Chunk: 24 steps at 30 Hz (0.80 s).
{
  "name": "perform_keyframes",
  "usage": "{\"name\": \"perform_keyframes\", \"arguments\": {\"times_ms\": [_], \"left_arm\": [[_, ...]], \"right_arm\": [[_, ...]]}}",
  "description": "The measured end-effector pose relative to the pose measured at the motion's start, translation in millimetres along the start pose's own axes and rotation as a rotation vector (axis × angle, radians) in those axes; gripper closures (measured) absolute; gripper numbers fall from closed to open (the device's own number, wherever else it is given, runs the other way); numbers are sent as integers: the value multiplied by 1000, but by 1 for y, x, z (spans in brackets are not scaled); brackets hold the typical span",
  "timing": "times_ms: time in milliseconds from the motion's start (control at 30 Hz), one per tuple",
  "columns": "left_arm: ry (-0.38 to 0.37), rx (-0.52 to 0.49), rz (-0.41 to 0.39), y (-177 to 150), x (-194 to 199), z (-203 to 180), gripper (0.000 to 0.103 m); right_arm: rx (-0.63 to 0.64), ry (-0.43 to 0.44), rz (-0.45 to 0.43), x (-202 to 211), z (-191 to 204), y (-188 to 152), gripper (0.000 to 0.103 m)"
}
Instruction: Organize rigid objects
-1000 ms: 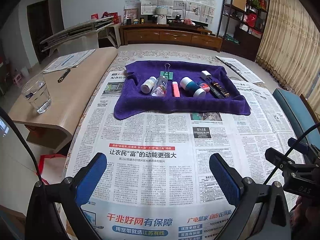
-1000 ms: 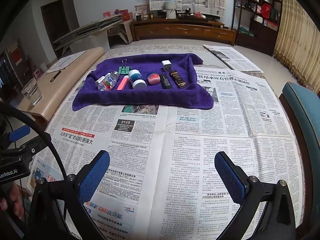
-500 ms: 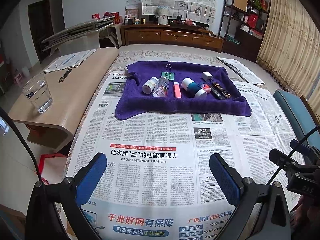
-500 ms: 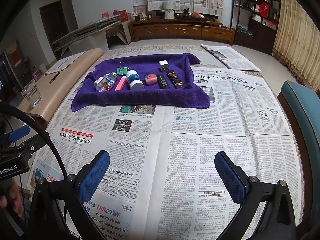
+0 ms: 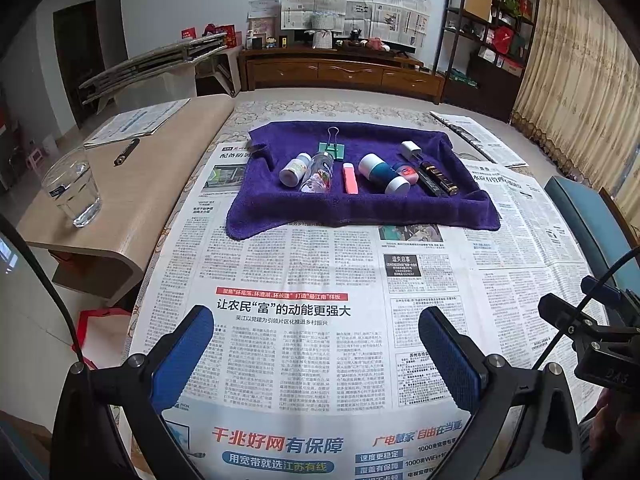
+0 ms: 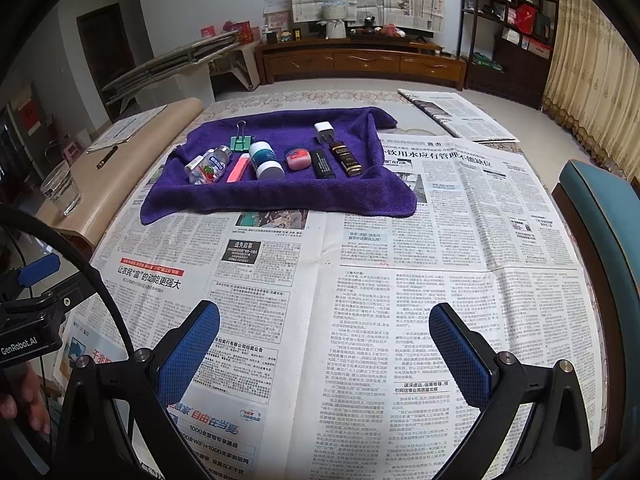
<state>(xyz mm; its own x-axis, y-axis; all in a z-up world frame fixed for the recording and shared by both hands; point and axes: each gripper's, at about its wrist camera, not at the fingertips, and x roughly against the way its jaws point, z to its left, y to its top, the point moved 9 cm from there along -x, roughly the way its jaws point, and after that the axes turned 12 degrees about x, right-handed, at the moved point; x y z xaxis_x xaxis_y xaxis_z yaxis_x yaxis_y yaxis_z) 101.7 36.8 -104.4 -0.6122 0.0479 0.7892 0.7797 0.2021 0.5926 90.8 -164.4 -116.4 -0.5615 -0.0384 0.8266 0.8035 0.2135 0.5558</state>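
A purple towel point(image 5: 360, 208) point(image 6: 280, 196) lies at the far side of the newspaper-covered table. On it lie in a row a white pill bottle point(image 5: 295, 169), a clear bottle point(image 5: 318, 171) point(image 6: 208, 166), a green binder clip point(image 5: 331, 148) point(image 6: 241, 141), a pink eraser point(image 5: 349, 178) point(image 6: 238, 168), a teal and white jar point(image 5: 383, 173) point(image 6: 265, 160), a red round tin point(image 5: 405, 170) point(image 6: 298, 159), a black stick point(image 6: 322, 163), a dark tube point(image 5: 437, 178) point(image 6: 345, 159) and a white plug point(image 5: 410, 149) point(image 6: 324, 131). My left gripper point(image 5: 316, 356) and right gripper point(image 6: 326, 354) are open and empty, well short of the towel.
A glass of water point(image 5: 74, 188) point(image 6: 61, 190) and a pen point(image 5: 126, 152) sit on the beige side table point(image 5: 160, 168) at left. A teal chair point(image 6: 600, 208) stands at right. Folded newspapers point(image 6: 452, 116) lie beyond the towel at right.
Both grippers have drifted slightly back from the towel; the objects have not moved and both stay open.
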Motion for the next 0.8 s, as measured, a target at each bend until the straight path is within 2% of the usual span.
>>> {"name": "perform_keyframes", "arguments": {"times_ms": [800], "left_arm": [[-8, 5, 3, 1, -1, -1, 0]], "right_arm": [[-3, -5, -1, 2, -2, -1, 0]]}}
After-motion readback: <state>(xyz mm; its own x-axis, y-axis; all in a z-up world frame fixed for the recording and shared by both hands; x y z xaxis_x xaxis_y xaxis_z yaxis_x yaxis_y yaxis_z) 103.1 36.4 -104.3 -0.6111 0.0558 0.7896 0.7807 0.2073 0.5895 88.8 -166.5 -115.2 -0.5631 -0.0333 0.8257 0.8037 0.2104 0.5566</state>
